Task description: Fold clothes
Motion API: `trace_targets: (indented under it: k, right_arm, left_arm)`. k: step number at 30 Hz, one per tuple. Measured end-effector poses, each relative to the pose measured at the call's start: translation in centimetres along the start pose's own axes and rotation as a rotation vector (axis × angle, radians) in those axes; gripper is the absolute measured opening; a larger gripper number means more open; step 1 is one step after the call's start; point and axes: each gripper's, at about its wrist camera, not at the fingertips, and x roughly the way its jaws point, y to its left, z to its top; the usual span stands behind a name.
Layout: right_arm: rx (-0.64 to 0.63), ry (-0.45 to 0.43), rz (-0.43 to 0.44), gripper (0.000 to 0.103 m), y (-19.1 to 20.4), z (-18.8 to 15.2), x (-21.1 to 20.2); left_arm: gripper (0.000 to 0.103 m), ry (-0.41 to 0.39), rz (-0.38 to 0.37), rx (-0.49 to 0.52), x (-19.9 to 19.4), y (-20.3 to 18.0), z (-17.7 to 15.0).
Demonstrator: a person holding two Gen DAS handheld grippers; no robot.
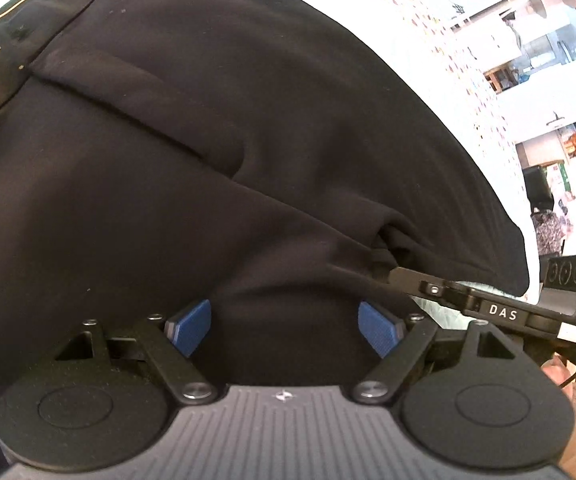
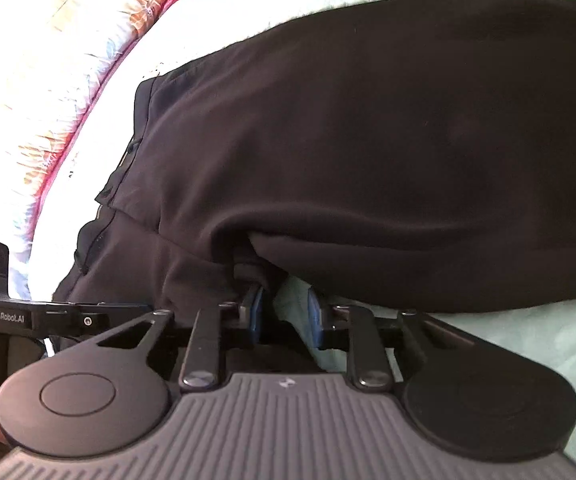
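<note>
While black trousers (image 2: 367,140) lie spread on the pale bedspread (image 2: 547,340), the left gripper (image 1: 284,326) hovers wide apart above them; the right gripper (image 2: 286,314), narrowly parted, seems empty at their edge.

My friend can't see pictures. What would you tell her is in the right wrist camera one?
Black trousers lie folded on a pale green bedspread, filling most of the view. The right gripper, jaws slightly apart, sits at the trousers' near edge, and the left gripper reaches in from the left. A flowery quilt lies behind.
</note>
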Motion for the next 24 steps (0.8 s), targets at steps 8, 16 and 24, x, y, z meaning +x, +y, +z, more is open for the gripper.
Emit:
trace_targets:
  k: [8,16,24]
  right_arm:
    - [0.101,-0.040,0.000,0.005,-3.3,0.5,-1.2]
    - [0.010,-0.135,-0.122,0.005,-2.0,-5.3,-3.0]
    - [0.203,-0.406,-0.170,0.007,-1.4,-16.8,-11.2]
  left_arm:
    - [0.084,-0.024,0.047,0.085,-0.1,-1.0,-0.6]
    - [0.085,-0.126,0.097,0.161,-1.1,-2.2,-3.4]
    - [0.086,-0.132,0.091,0.216,-4.5,-4.0,-11.8]
